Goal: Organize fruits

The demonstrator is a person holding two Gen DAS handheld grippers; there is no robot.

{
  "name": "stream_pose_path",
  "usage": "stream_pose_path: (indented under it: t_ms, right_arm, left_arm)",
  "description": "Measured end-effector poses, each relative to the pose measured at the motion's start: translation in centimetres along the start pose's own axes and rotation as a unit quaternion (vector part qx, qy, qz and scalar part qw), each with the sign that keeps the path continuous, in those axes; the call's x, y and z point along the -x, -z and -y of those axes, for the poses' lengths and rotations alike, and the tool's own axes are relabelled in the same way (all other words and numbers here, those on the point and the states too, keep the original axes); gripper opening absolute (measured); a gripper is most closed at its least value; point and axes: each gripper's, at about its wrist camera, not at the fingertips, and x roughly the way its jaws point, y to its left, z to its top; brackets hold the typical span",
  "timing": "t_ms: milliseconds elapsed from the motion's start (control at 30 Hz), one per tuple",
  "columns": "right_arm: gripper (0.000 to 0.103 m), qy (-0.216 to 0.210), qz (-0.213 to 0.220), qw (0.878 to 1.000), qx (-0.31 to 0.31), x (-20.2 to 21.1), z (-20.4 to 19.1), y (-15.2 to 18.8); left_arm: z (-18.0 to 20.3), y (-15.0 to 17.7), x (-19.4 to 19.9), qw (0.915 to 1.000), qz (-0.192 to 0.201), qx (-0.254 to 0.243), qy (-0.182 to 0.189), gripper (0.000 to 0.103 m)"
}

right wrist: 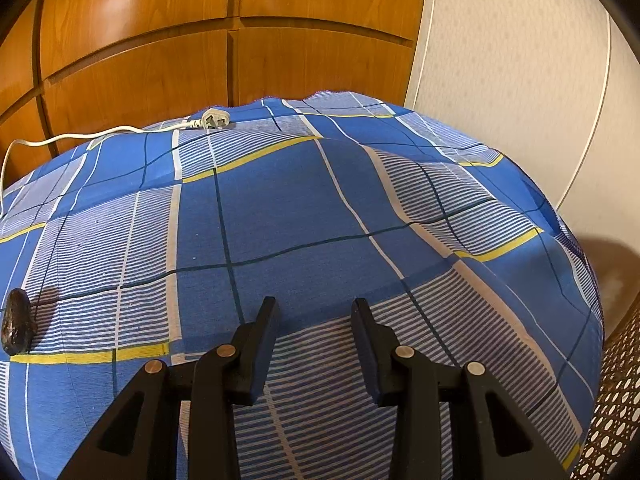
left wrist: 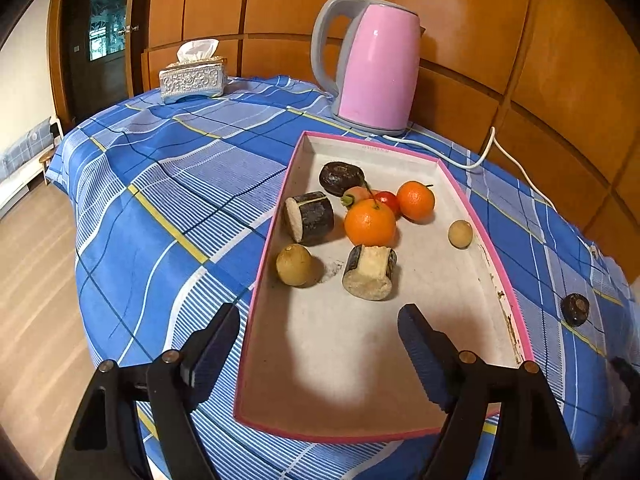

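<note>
Black-fingered, our left gripper [left wrist: 320, 320] gapes wide, empty, over the pink-rimmed cardboard tray [left wrist: 486, 236] holding two round oranges [left wrist: 370, 222] mid-frame. Our right gripper [right wrist: 314, 312] is parted, empty, over blue plaid cloth [right wrist: 304, 208]; a dark wrinkled fruit [right wrist: 17, 328] sits lower left.

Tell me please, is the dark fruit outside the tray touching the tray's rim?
Apart: the left wrist view shows blue cloth between the dark fruit and the tray rim.

Warm indoor light is falling evenly and sharply while glare is streaking the glossy orange-brown wooden wall panels [right wrist: 132, 40], soft shadows are pooling inside the pink-rimmed white cardboard tray [left wrist: 460, 280], and fisheye distortion is bowing the dark-vignetted edges.
</note>
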Motion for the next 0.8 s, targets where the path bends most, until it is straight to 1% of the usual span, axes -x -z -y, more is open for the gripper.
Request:
stream_pose_path:
  t_ms: [467, 800]
  right_arm:
    - [0.038, -0.001, 0.0, 1.0, 0.001, 0.08, 0.01, 0.06]
    - [0.037, -0.001, -0.009, 1.0, 0.009, -0.06, -0.13, -0.25]
  left_arm:
    - [-0.38, 0.14, -0.37, 1.0, -0.006, 0.008, -0.002, 0.082]
    - [-0.53, 0.19, -0.6, 0.9999, -0.013, 0.011, -0.001, 0.082]
